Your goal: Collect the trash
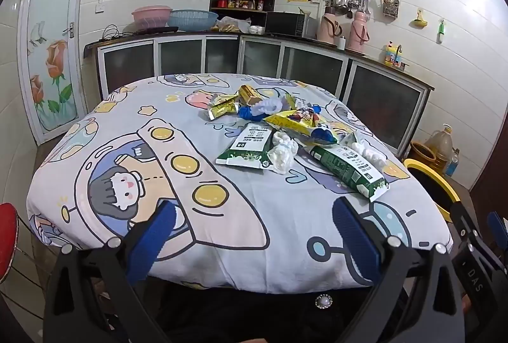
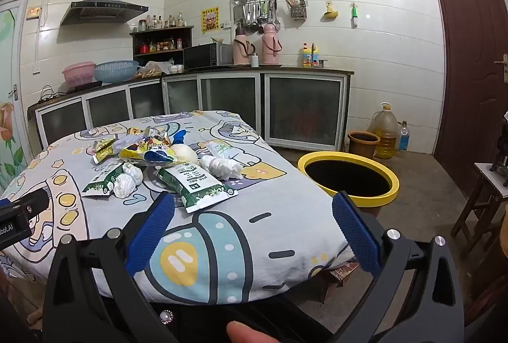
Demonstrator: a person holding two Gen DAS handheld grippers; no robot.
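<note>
**Trash Heaped Beyond Open Fingers**

Held spread wide and empty: left gripper, over the near edge of the table. Likewise wide apart, gripping nothing: right gripper. Piled mid-table, ahead of both and touched by neither: trash of green packets, yellow wrappers and crumpled tissues. Nearest, one green packet, lying just past the right gripper's left fingertip. Stood on the floor beside the table, past the right fingertip: yellow-rimmed bin.
</note>
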